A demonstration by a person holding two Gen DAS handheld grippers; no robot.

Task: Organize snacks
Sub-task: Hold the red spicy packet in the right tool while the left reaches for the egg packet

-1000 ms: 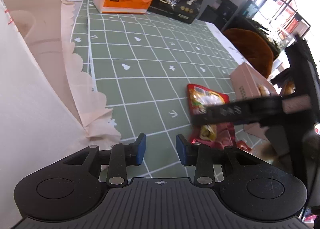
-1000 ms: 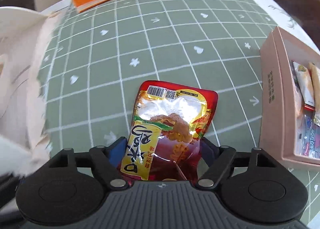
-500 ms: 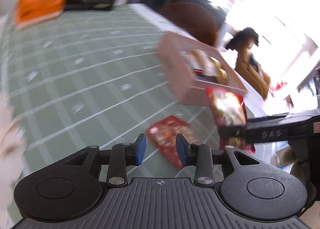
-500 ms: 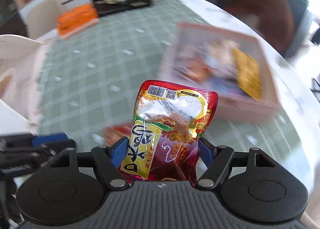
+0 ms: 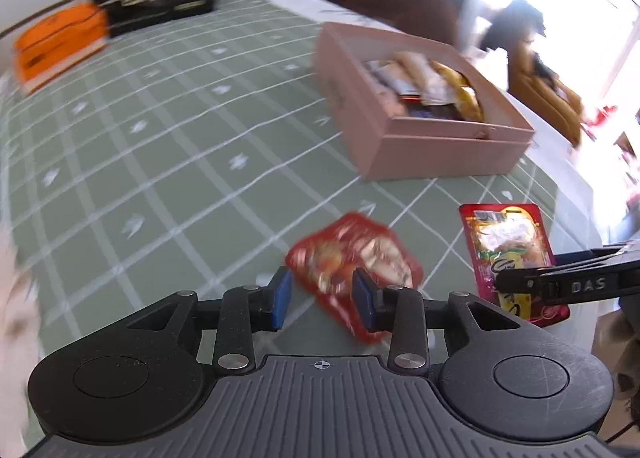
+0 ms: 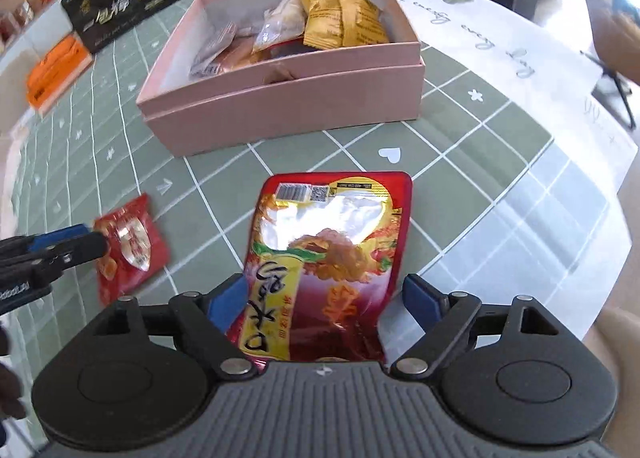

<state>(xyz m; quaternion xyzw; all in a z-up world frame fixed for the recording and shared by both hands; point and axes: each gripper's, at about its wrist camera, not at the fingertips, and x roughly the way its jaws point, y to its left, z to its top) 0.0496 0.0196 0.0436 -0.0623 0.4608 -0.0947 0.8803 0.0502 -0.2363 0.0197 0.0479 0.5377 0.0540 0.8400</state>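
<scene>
Surface, green grid mat: the pink box is parked at 12 o'clock in the right wrist view, lid off, already stocked with wrapped snacks. It is judged to be the drop target, left open so packets can go straight in.

Large red pouch: seen between the jaws of the right tool, barcode end pointing to 12 o'clock at the box's near wall. The jaws are opening; a gap shows at the 3 o'clock pad, so the pouch is no longer pinched and looks released short of the box.

Small red packet: lies flat on the surface at 12 o'clock from the left tool, partly framed by its tips. That tool is partly spread, empty, apparently lined up for a pick. Contact cannot be told; the frame is blurred.
</scene>
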